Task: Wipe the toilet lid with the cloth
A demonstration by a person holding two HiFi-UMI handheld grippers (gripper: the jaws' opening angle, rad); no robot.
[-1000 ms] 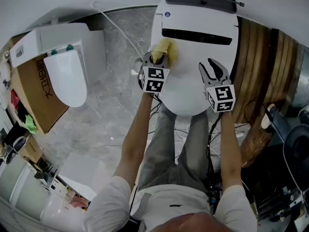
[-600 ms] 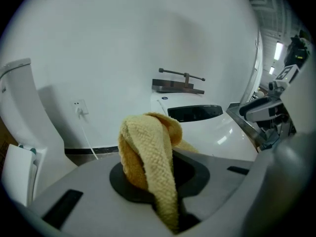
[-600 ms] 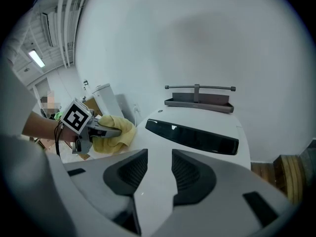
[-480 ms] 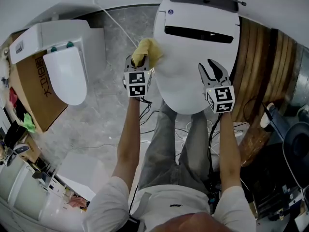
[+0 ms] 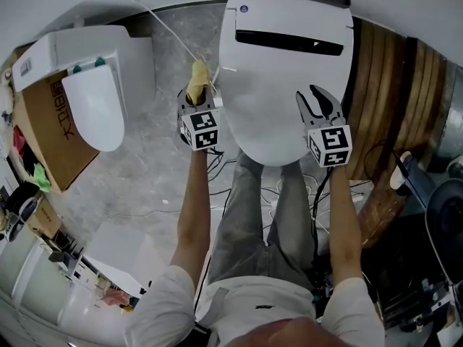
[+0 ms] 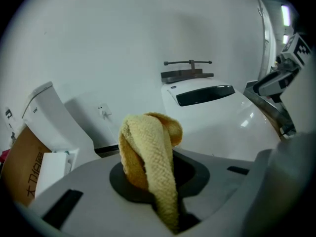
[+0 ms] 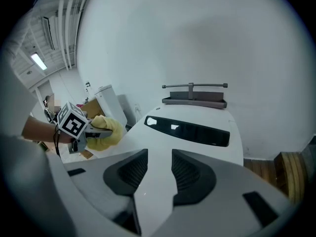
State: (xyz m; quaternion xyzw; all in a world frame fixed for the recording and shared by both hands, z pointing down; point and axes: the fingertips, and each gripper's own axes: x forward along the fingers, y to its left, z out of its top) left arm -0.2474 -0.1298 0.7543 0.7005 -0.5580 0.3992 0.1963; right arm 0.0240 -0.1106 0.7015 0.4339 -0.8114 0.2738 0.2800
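The white toilet lid (image 5: 282, 85) lies closed in the middle of the head view, a black slot across its back. My left gripper (image 5: 197, 96) is shut on the yellow cloth (image 5: 197, 79) and sits just off the lid's left edge, above the grey floor. In the left gripper view the cloth (image 6: 150, 154) bulges up between the jaws, with the lid (image 6: 217, 112) ahead to the right. My right gripper (image 5: 320, 105) hovers open over the lid's right front part, nothing between its fingers. From the right gripper view, the lid (image 7: 187, 132) stretches ahead and the cloth (image 7: 108, 131) shows at left.
A second white toilet (image 5: 94, 96) stands on a cardboard box (image 5: 54, 136) at the left. A white cord (image 5: 170, 31) runs across the floor behind the left gripper. Wooden slats (image 5: 391, 121) and cables (image 5: 246, 194) lie right of and under the toilet.
My left gripper has carried the cloth leftward off the lid's left part to beyond its edge. The right gripper has stayed almost still.
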